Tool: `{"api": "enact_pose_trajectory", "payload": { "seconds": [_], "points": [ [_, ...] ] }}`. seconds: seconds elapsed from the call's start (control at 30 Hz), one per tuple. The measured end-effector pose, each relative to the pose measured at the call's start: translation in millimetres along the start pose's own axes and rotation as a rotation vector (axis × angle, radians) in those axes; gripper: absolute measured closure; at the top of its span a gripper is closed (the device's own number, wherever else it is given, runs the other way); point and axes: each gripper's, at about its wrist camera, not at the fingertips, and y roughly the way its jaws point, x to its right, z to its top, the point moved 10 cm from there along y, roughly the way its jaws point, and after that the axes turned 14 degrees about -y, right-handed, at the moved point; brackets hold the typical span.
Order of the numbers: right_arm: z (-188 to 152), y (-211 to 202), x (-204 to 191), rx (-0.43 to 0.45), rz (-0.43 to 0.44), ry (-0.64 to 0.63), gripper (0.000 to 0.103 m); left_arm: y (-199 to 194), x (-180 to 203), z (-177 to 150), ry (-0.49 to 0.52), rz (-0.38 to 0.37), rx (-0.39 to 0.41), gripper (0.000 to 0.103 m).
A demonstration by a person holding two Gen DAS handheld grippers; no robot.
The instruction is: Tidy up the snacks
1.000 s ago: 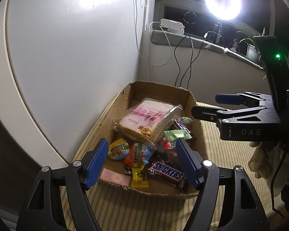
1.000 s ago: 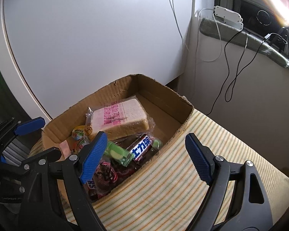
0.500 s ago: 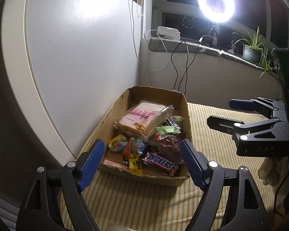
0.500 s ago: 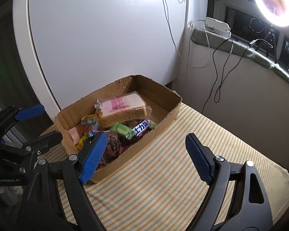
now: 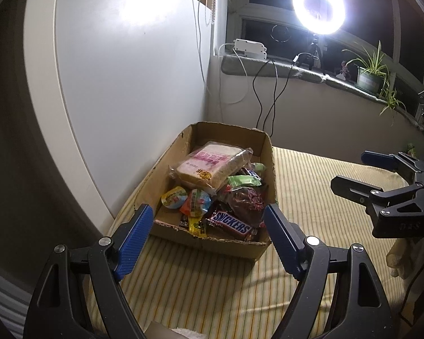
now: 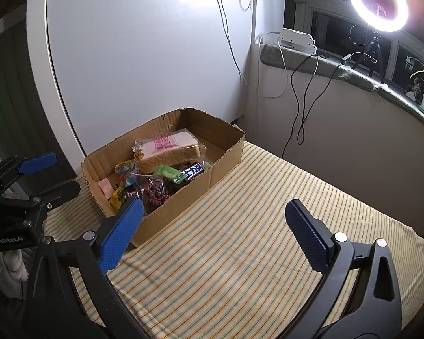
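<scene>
Both claws hang wide and empty, their jaws having just been opening: the left claw frames the near end of the cardboard box, the right claw sits over bare striped surface. The box, piled with snacks, sits at the surface's far left corner by the white panel. Judging by this, sorting looks finished or paused. Any next pick needs a fresh reach into the box. Only the left view reads the Snickers bar.

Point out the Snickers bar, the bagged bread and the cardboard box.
Snickers bar (image 5: 231,222), left wrist view, on the printed name across the wrapper.
Bagged bread (image 5: 209,162), left wrist view, on the top face of the bag.
Cardboard box (image 6: 189,200), right wrist view, on the outer long wall.
</scene>
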Motion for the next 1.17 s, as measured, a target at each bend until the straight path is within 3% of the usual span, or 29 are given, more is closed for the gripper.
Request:
{"api": "enact_pose_trajectory", "payload": {
  "seconds": [1.17],
  "points": [
    [-7.9,-3.0,-4.1,-0.009,-0.016,0.006,0.001,-7.9,7.9,-1.5,0.025,-0.003,0.023,0.022]
  ]
}}
